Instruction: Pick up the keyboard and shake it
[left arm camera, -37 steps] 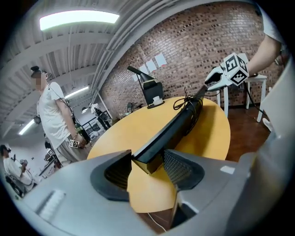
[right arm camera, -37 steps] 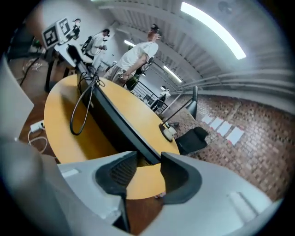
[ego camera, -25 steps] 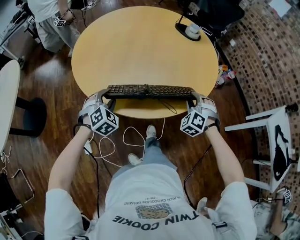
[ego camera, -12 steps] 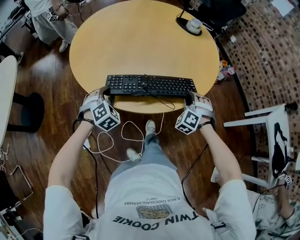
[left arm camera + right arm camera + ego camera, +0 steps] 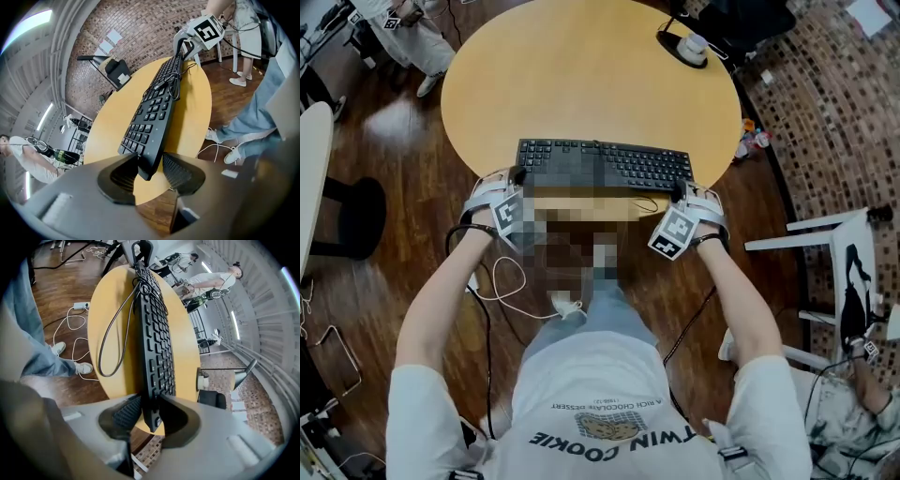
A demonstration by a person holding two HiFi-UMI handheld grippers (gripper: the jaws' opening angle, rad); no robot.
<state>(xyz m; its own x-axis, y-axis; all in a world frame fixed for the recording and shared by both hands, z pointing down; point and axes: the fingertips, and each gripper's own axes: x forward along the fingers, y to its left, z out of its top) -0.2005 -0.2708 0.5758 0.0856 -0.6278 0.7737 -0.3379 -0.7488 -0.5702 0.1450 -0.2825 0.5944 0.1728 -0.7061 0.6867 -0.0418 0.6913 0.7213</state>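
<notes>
The keyboard [image 5: 605,164] is held over the near edge of the table [image 5: 581,66]. The left gripper [image 5: 149,171] clamps one end; the right gripper [image 5: 150,417] clamps the other, its jaws having just opened slightly. Step in hand: probably the shake. Next move requires firm, matched grips

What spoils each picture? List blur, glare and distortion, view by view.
Head view: sharp, but a mosaic patch hides the middle of the keyboard and the table edge; glare on the floor at upper left. Left gripper view: fisheye bends the table rim, dark corners, a bright ceiling light. Right gripper view: same bending, the keyboard is sharp.
</notes>
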